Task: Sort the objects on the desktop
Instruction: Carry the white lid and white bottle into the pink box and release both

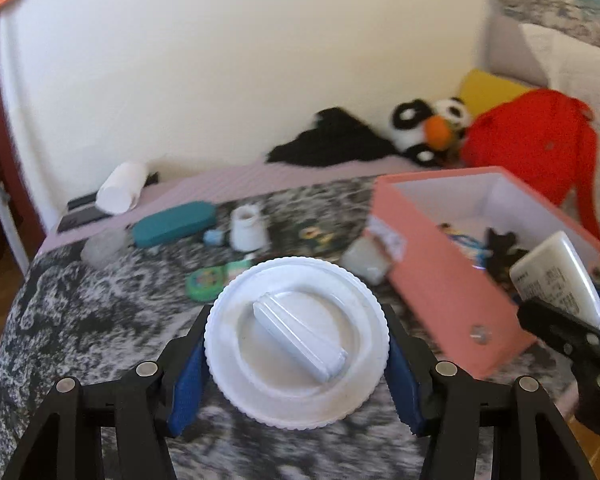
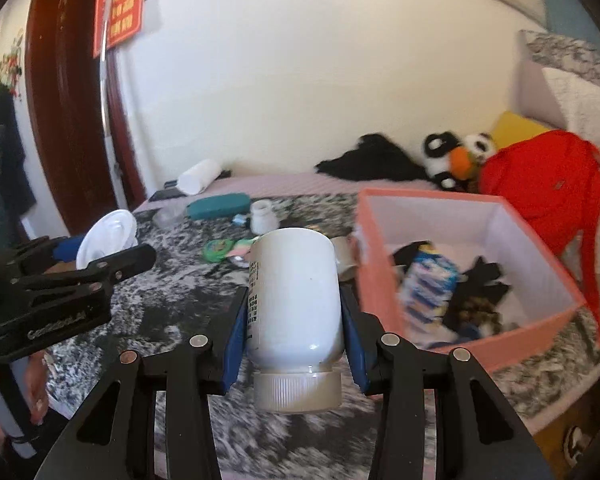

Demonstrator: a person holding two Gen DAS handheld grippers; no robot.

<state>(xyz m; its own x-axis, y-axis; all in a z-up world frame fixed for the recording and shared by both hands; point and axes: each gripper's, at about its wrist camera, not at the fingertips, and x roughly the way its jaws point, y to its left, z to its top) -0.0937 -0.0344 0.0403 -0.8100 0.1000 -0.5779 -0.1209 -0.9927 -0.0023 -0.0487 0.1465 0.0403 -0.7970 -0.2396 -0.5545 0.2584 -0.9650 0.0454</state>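
My left gripper [image 1: 296,352] is shut on a round white ribbed lid [image 1: 297,342], its blue pads pressing both sides; the lid has a raised bar handle on top. In the right wrist view that gripper [image 2: 112,252] and the lid [image 2: 107,236] appear at the left. My right gripper [image 2: 294,316] is shut on a white plastic bottle [image 2: 294,296], held with its cap toward the camera. From the left wrist view, the bottle [image 1: 558,276] shows at the right edge, over the near corner of the pink box [image 1: 452,292]. Both hang above a black-and-white patterned cloth [image 1: 80,312].
The pink box [image 2: 380,280] holds dark and blue items. On the cloth lie a teal case [image 1: 174,224], a small white jar [image 1: 247,228], a green round toy [image 1: 206,282] and a clear cup [image 1: 104,246]. Behind are a white roll [image 1: 122,192], panda plush [image 1: 432,128] and red bag [image 1: 536,140].
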